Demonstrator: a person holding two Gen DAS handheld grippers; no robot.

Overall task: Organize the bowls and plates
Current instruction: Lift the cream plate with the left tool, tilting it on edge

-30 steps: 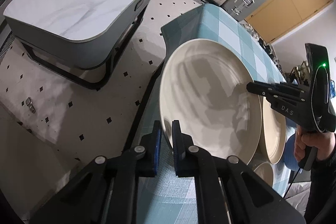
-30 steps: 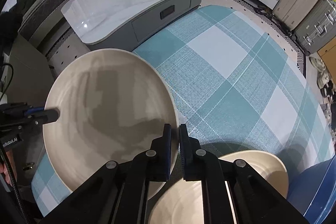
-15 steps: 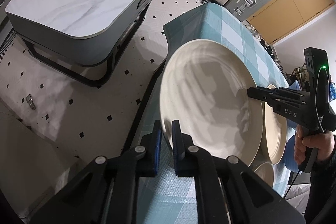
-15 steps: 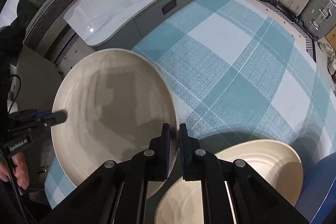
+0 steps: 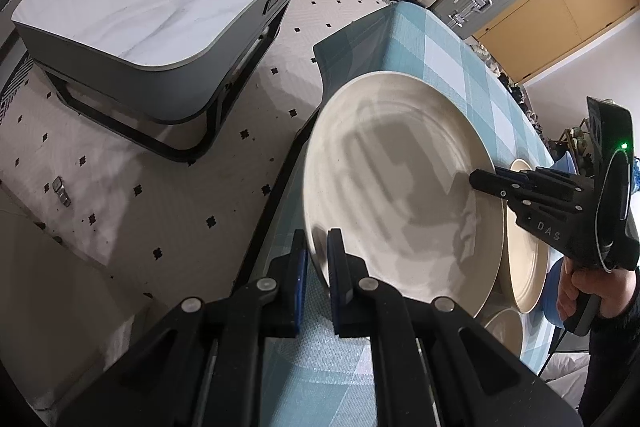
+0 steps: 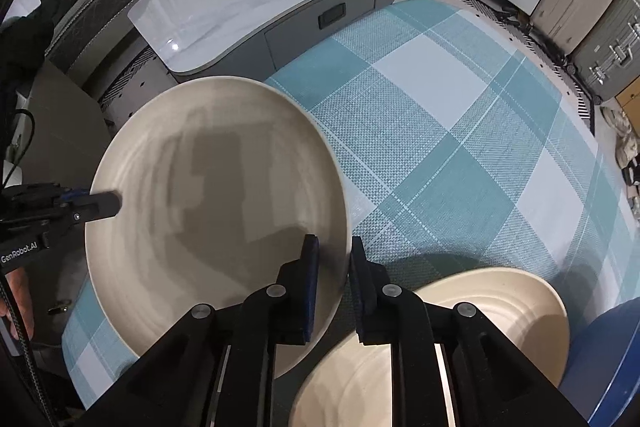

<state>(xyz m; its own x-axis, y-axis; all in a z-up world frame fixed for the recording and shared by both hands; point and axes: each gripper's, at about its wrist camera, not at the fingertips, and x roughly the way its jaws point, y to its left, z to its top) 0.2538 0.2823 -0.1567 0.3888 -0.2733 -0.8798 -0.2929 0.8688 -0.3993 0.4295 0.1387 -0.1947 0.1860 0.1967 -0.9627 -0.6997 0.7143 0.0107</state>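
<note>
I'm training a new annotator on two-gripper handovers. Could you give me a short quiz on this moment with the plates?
1. True or false: the left gripper is shut on the rim of the large cream plate.
2. What pattern does the tablecloth have? A) red stripes B) teal-and-white check C) plain grey
3. How many grippers have the large cream plate's rim between their fingers?

Key: 1 true. 2 B. 3 Two: the left gripper clamps the rim, and the right gripper has the opposite rim between its jaws, which are opening.
</note>
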